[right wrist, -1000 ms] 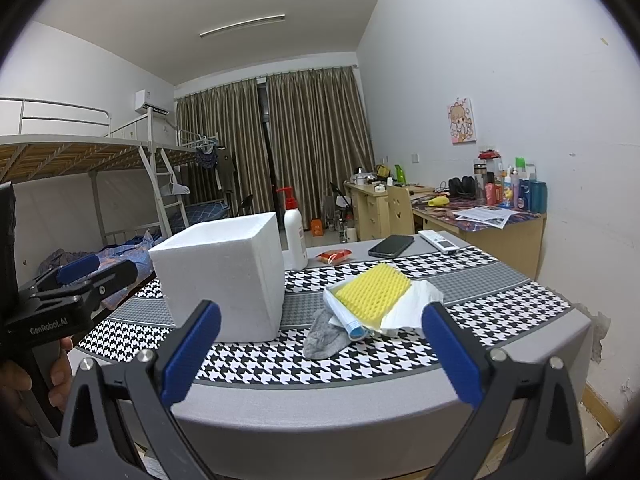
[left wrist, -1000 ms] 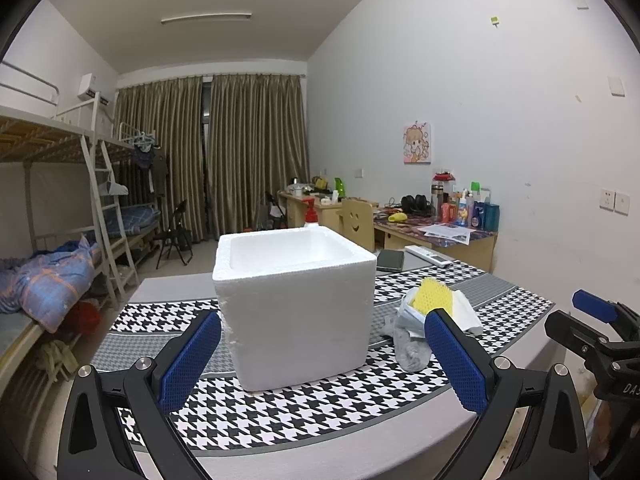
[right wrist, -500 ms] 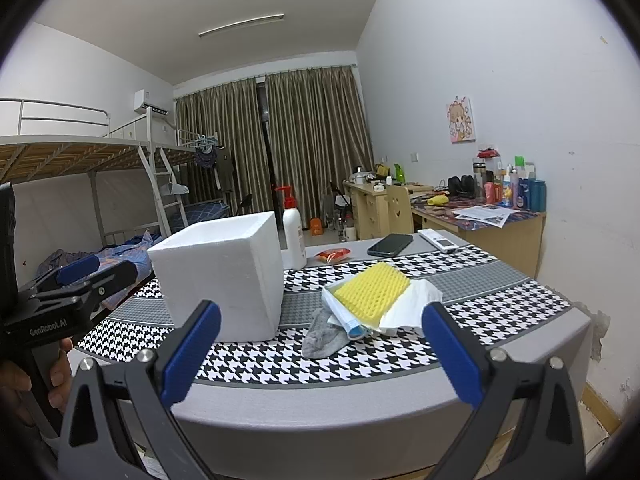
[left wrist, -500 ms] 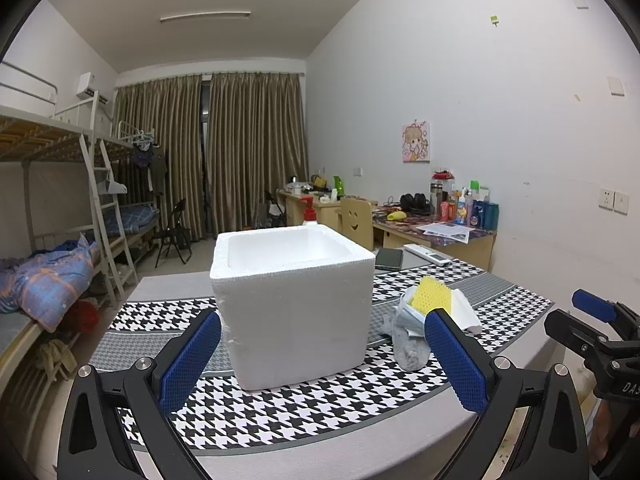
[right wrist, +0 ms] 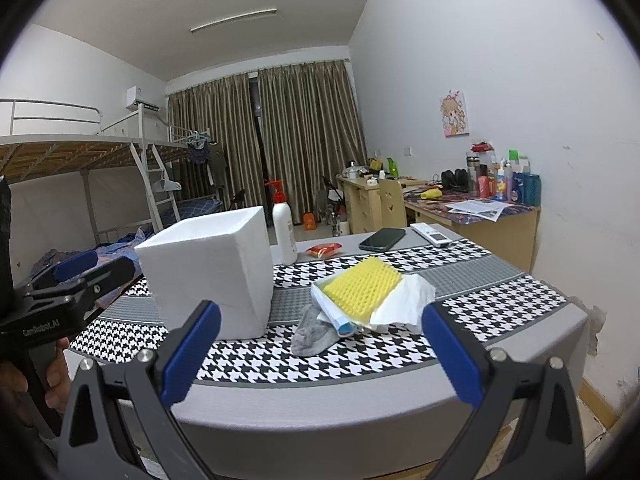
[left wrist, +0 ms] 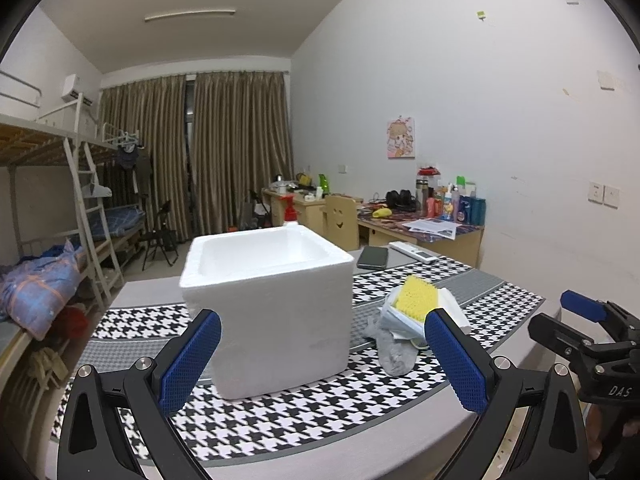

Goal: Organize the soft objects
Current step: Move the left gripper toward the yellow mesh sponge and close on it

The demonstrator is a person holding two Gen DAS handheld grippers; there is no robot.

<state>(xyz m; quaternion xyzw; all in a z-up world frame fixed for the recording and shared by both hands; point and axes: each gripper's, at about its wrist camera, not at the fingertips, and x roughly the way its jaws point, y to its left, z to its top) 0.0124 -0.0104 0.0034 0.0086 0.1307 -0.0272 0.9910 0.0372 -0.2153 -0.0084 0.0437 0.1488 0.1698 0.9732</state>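
Note:
A white foam box [left wrist: 268, 304] [right wrist: 212, 268], open at the top, stands on the houndstooth mat [left wrist: 280, 412] [right wrist: 304, 356]. To its right lies a pile of soft things: a yellow sponge [left wrist: 414, 298] [right wrist: 362, 286] on top, white cloth [right wrist: 404, 304] under it, a grey sock [left wrist: 390, 346] [right wrist: 312, 332] at the front. My left gripper [left wrist: 322, 360] is open, empty, held before the box. My right gripper [right wrist: 320, 354] is open, empty, short of the pile.
Behind the box stand a white pump bottle [right wrist: 284, 228], a red packet [right wrist: 324, 249], a black phone [right wrist: 382, 239] and a remote [right wrist: 434, 235]. A cluttered desk [right wrist: 476, 216] lines the right wall; a bunk bed [left wrist: 60, 216] fills the left.
Both grippers have crept slightly nearer the table; the box and the pile look a little larger. Nothing on the table has moved.

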